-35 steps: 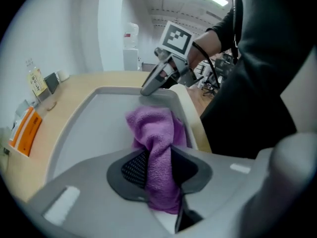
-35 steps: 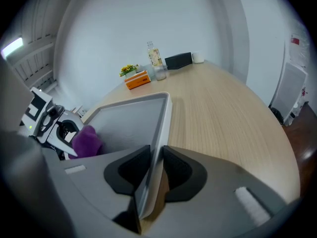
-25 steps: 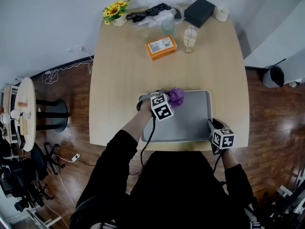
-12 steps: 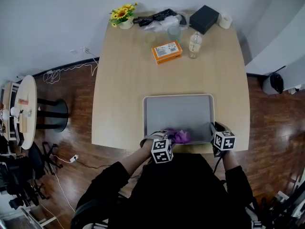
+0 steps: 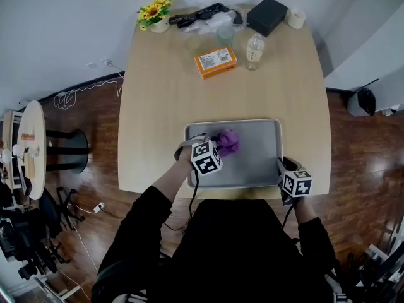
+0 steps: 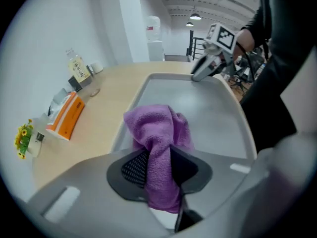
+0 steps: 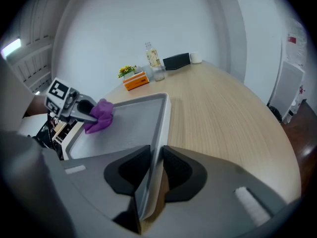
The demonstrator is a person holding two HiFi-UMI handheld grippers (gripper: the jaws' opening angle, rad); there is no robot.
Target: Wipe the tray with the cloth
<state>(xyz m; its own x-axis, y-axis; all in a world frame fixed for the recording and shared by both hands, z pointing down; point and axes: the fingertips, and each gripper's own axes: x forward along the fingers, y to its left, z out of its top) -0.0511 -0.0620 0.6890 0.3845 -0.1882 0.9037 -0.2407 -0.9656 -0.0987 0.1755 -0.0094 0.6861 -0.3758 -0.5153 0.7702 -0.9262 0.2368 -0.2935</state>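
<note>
**A:** Head view first: what at the left claw (image 5: 219, 146)?

**B:** Closed on a purple cloth (image 5: 228, 141), bunched right at the tips and pressed down on the grey tray (image 5: 255, 153). Tray's left rim just beside that claw.

**A:** And the right claw (image 5: 278, 164)?

**B:** Clamped on the tray's right rim, toward its near end, well apart from the cloth. Beyond both claws, across bare table (image 5: 164, 100): an orange box (image 5: 213, 63), a bottle (image 5: 252, 50), a black box (image 5: 264, 15) and flowers (image 5: 154, 14).

**A:** Left gripper view next?

**B:** Pads shut tight on a fold of cloth. The rest bulging out just ahead of the tips, down on the tray floor. Straight ahead, at the tray's far rim, the other claw biting that rim. Off to the left of the tips, the orange box and the bottle on the table.

**A:** Right gripper view?

**B:** Jaws pinched together on the tray's raised rim, with the edge running straight ahead from between the pads. Ahead and to the left, low over the tray floor, the left claw with the cloth at its tips. Hard to tell from here whether touching. Far ahead, box, bottle and flowers in a cluster.
</note>
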